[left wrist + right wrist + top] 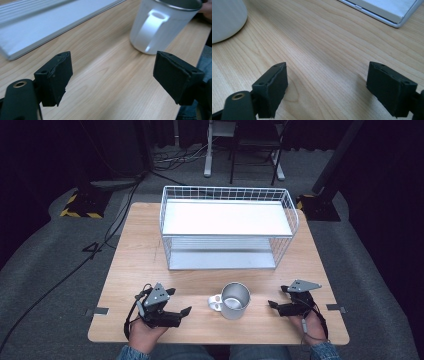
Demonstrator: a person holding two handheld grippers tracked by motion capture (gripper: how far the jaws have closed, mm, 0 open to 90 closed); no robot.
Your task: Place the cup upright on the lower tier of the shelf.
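Mug (235, 300) stands upright near the table's (150, 255) front edge in the high view, handle toward nine o'clock, left gripper (172, 312) slightly nearer than right gripper (276, 306). Left gripper view: jaws wide apart, empty, mug at one o'clock. Right gripper view: jaws equally spread, empty, mug at ten o'clock, low over the wood.

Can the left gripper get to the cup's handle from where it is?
Probably yes. The left gripper is open, the mug's handle faces it, and bare table lies between.
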